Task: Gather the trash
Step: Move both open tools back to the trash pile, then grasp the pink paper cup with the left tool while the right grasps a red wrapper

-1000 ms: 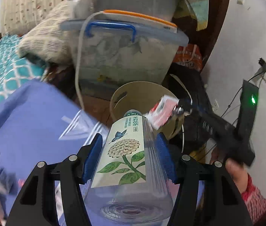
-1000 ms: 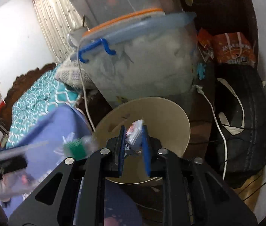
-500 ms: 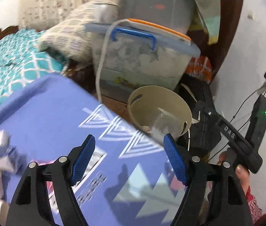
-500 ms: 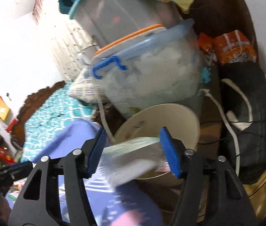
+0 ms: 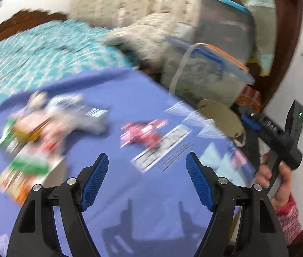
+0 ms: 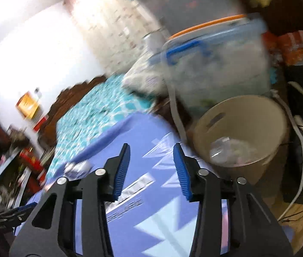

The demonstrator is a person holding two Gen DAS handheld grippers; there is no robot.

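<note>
Both grippers hang over the blue table (image 5: 155, 192); the left gripper (image 5: 147, 181) has its fingers (image 5: 94, 182) spread wide with nothing between them, and the right gripper (image 6: 151, 171) has its fingers (image 6: 121, 171) parted too, holding nothing. The trash lies blurred on the table ahead of the left gripper: a pink wrapper (image 5: 145, 132) near the middle, and a heap of wrappers (image 5: 44, 124) well off to its left, reaching toward the table's left edge; bare cloth lies between the left fingers and the pink wrapper. The bin (image 6: 243, 132) stands just past the table's far right edge, close against it, with crumpled clear trash (image 6: 230, 150) lying in its bottom; in the left view only a sliver of the bin (image 5: 220, 115) shows beyond that edge. Behind the bin a lidded box (image 6: 220, 64) crowds in, and a black bag (image 6: 301, 141) with a white cord (image 6: 301, 141) presses at its right, so open room there is scant. A bed (image 5: 44, 51) in teal runs along the table's far side.
</note>
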